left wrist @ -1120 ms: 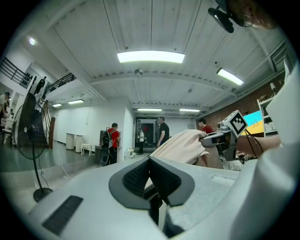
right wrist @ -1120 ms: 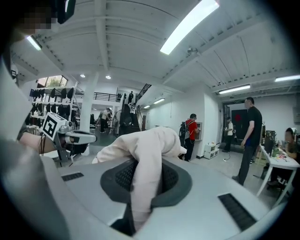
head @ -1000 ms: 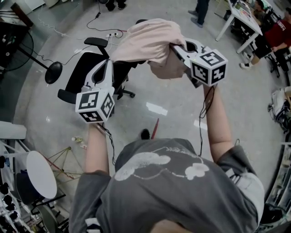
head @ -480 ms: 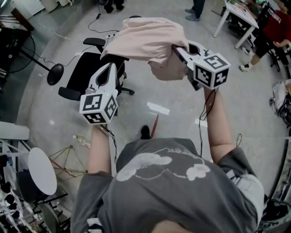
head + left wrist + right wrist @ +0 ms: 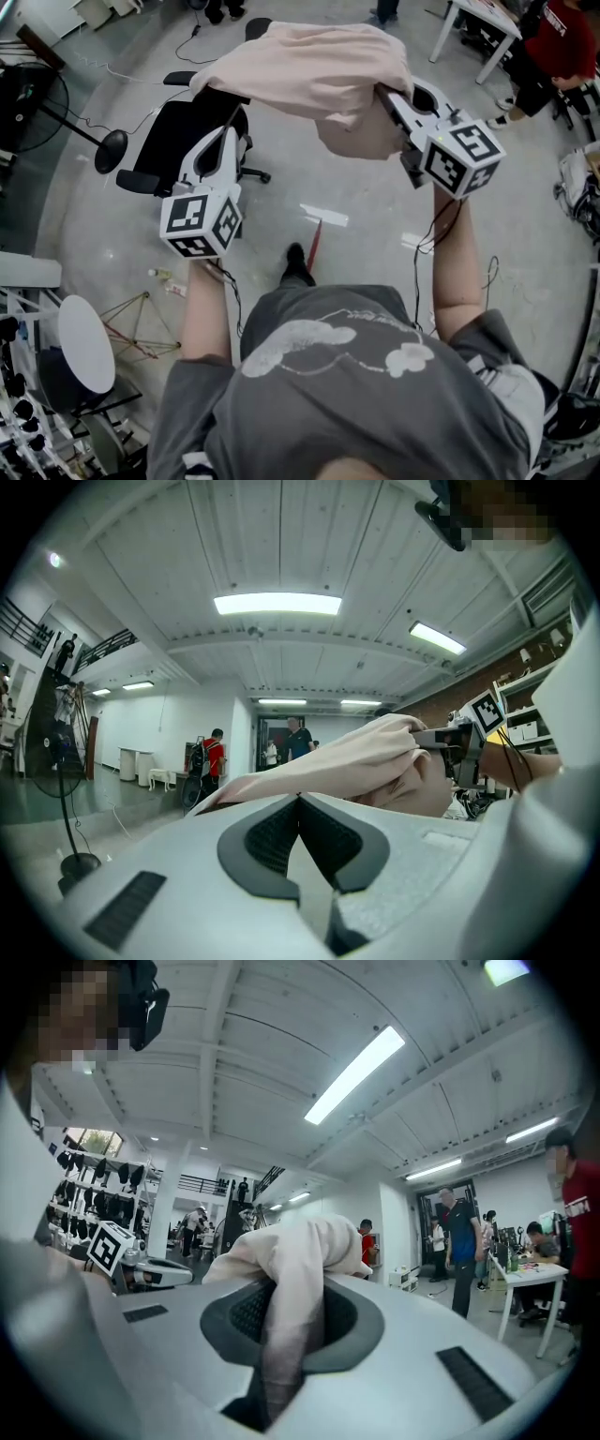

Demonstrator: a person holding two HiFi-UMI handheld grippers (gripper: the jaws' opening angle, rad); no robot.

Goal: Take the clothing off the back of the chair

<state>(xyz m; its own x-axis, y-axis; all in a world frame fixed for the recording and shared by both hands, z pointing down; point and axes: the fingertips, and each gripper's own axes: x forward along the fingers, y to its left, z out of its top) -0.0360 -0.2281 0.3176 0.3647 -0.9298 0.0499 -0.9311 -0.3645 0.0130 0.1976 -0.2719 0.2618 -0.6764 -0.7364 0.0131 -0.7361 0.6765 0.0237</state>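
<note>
A pale pink garment (image 5: 309, 70) hangs stretched between my two grippers, in the air above a black office chair (image 5: 178, 141). My right gripper (image 5: 382, 94) is shut on a bunched fold of it; in the right gripper view the cloth (image 5: 300, 1251) runs down between the pads of that gripper (image 5: 281, 1288). My left gripper (image 5: 232, 131) is at the garment's left edge. Its jaws (image 5: 298, 801) meet at the tips, with the cloth (image 5: 375, 761) starting right there. The chair's seat and armrests show below the garment; most of its back is hidden behind the cloth.
A black fan stand (image 5: 111, 150) is left of the chair. White tables (image 5: 473, 28) and a seated person in red (image 5: 562, 47) are at the upper right. A round white disc (image 5: 84, 352) and clutter are at the lower left. A red stick (image 5: 314, 234) lies on the floor.
Both grippers have carried the garment up the picture and away from me. The right gripper swung outward to the right, spreading the cloth wider. Neither grip has changed.
</note>
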